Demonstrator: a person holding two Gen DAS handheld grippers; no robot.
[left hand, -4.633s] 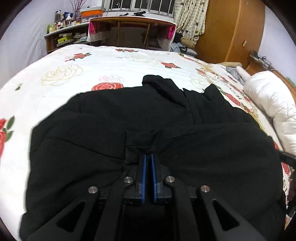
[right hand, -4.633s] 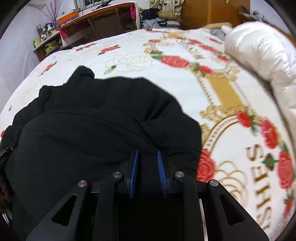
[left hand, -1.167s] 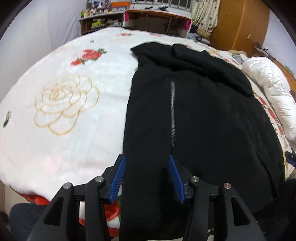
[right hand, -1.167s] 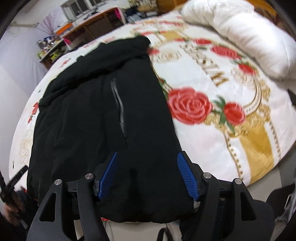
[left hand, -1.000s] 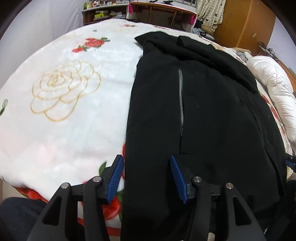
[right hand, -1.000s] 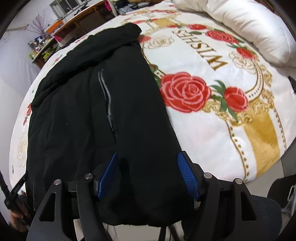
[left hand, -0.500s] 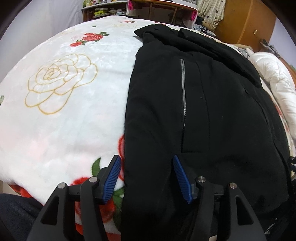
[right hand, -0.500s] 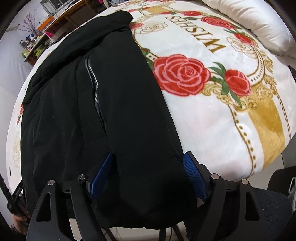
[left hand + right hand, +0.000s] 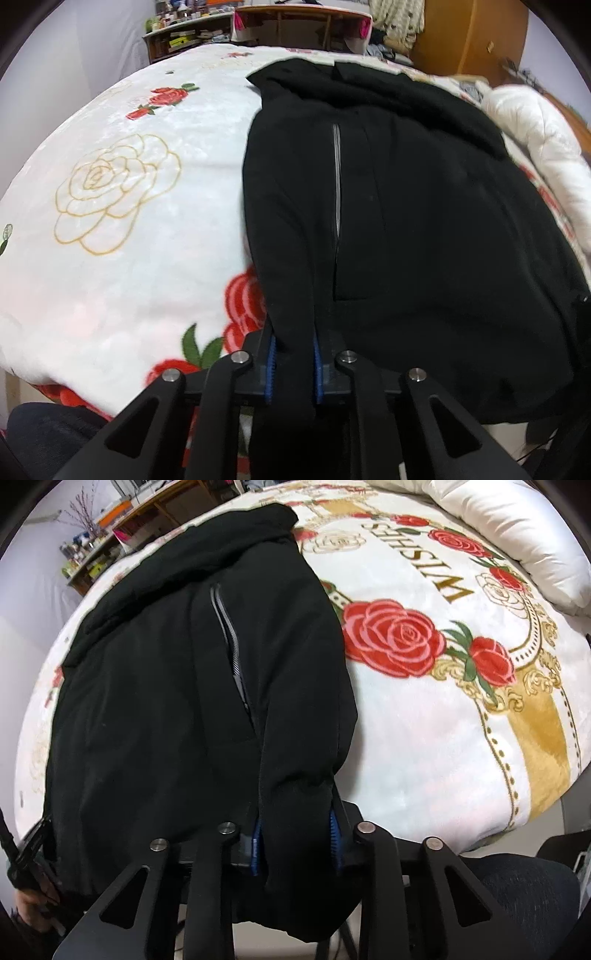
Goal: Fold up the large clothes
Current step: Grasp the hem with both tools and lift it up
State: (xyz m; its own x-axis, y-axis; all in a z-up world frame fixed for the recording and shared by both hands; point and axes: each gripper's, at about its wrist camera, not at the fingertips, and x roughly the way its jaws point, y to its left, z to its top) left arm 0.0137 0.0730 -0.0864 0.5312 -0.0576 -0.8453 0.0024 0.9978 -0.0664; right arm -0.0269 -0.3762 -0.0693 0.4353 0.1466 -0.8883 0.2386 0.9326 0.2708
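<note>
Black jacket [image 9: 424, 206] runs hood-away along the bed [image 9: 110, 229], hem hidden; left tongs [image 9: 293, 363] and right tongs [image 9: 295, 843] each pinch a hem corner.

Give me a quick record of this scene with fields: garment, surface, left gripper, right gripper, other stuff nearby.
garment: black zip-up jacket lying flat, hem hanging over the near bed edge
surface: white plush blanket with red roses
left gripper: left gripper closed on the jacket's hem corner
right gripper: right gripper closed on the opposite hem corner
nearby: white puffy duvet at the right; wooden desk beyond the bed
</note>
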